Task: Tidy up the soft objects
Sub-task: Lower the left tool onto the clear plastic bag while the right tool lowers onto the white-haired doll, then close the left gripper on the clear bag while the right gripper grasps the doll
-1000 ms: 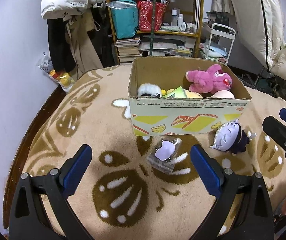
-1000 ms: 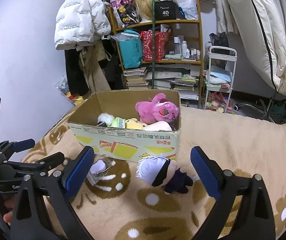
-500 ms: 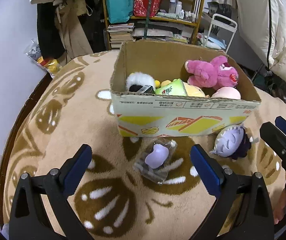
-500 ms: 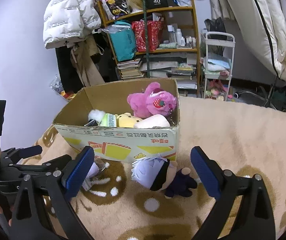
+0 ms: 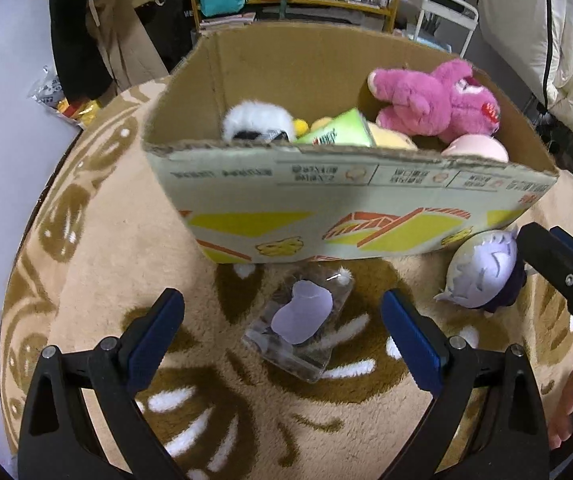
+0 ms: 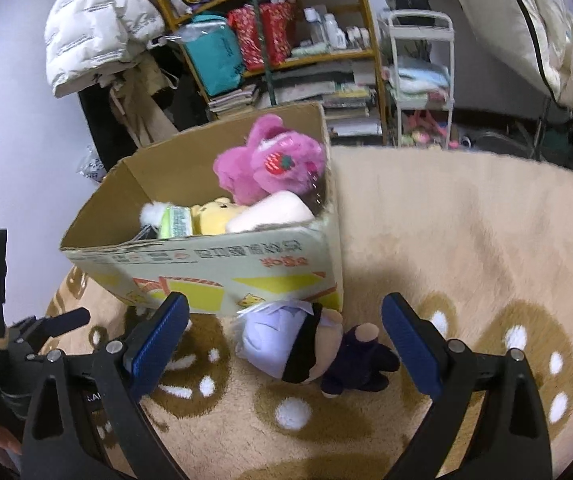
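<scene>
A cardboard box (image 5: 326,216) stands on the patterned rug and holds a pink plush (image 5: 434,100), a white furry toy (image 5: 254,118), a green item and a yellow plush. In front of it lies a clear packet with a lilac toy (image 5: 300,320), between the fingers of my open left gripper (image 5: 282,336). A white-haired doll in dark clothes (image 6: 302,346) lies by the box's right corner, between the fingers of my open right gripper (image 6: 286,344). The doll also shows in the left wrist view (image 5: 482,272). The box also shows in the right wrist view (image 6: 222,268).
A wooden shelf (image 6: 286,40) with bags, bottles and books stands behind the box. Coats (image 6: 98,28) hang at the left. A white trolley (image 6: 422,68) stands to the right of the shelf. The tan rug (image 6: 466,220) spreads to the right of the box.
Both grippers have moved forward and down toward the rug. The packet and the doll now sit larger and between the fingers. Both stay open.
</scene>
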